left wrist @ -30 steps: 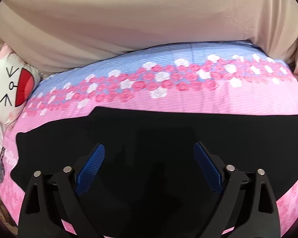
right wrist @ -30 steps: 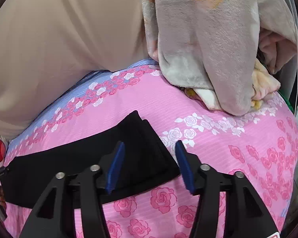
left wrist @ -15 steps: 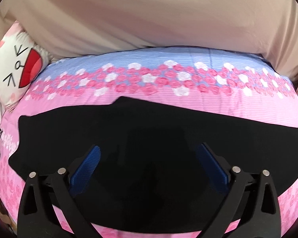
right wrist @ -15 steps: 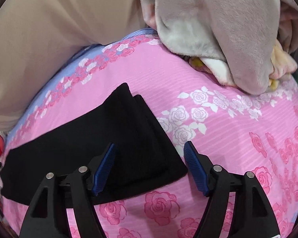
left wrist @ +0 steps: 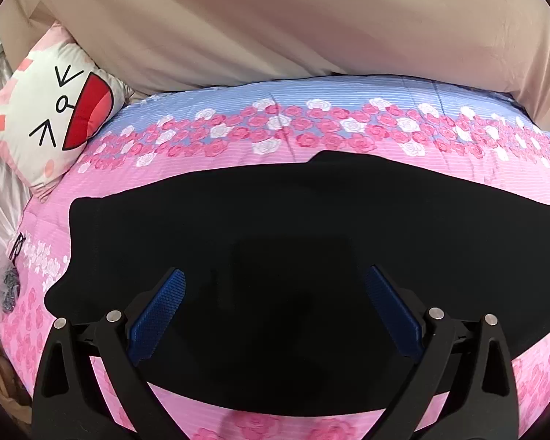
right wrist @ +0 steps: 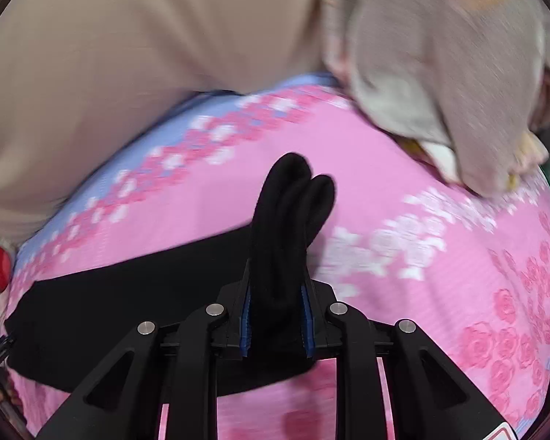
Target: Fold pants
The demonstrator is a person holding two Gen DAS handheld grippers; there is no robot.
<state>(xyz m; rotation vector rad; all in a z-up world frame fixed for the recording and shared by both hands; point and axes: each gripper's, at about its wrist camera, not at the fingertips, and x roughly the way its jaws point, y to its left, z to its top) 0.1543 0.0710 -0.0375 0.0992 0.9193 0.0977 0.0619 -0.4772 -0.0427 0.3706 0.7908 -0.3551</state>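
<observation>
Black pants (left wrist: 275,227) lie flat in a long strip across a pink rose-print bedspread (left wrist: 311,139). My left gripper (left wrist: 273,293) is open, its blue pads spread wide just above the middle of the pants, holding nothing. In the right wrist view the pants (right wrist: 110,315) run off to the left, and my right gripper (right wrist: 277,315) is shut on their right end, which bunches up in folds (right wrist: 293,198) between the pads and stands above the bed.
A white cat-face pillow (left wrist: 51,117) lies at the bed's left end. A beige curtain (left wrist: 275,18) hangs behind the bed. A grey plush blanket pile (right wrist: 458,73) sits at the right end. Small dark items (left wrist: 9,282) lie at the left edge.
My right gripper has closed on the right end of the pants and bunched it upward. My left gripper stays open and has shifted slightly over the pants.
</observation>
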